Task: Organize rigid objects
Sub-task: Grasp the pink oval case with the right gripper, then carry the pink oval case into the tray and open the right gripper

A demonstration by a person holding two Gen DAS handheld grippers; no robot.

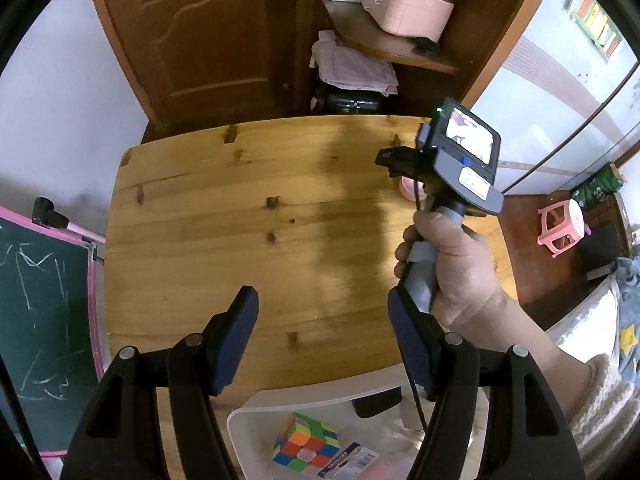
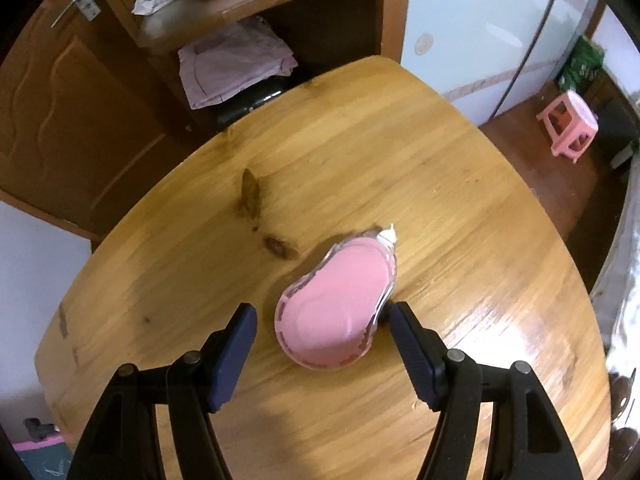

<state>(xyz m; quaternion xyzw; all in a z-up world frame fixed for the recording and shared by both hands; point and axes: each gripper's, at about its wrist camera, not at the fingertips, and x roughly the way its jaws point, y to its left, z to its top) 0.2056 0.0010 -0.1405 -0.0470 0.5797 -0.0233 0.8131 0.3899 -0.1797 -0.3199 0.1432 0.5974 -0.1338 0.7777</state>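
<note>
A pink correction-tape dispenser (image 2: 334, 302) lies flat on the wooden table (image 2: 400, 168). My right gripper (image 2: 322, 312) is open, one finger on each side of its near end, not closed on it. In the left wrist view a bit of the pink dispenser (image 1: 408, 189) shows behind the right gripper's body (image 1: 460, 164), held in a hand. My left gripper (image 1: 322, 300) is open and empty above the table's near edge. Below it a white bin (image 1: 256, 404) holds a Rubik's cube (image 1: 306, 442), a labelled packet (image 1: 352, 458) and a pink item (image 1: 380, 472).
A dark wooden shelf unit (image 1: 384, 52) with folded cloth (image 1: 352, 66) and a pink container (image 1: 408, 4) stands behind the table. A chalkboard (image 1: 44, 312) is at the left. A pink stool (image 1: 560, 226) stands on the floor at the right.
</note>
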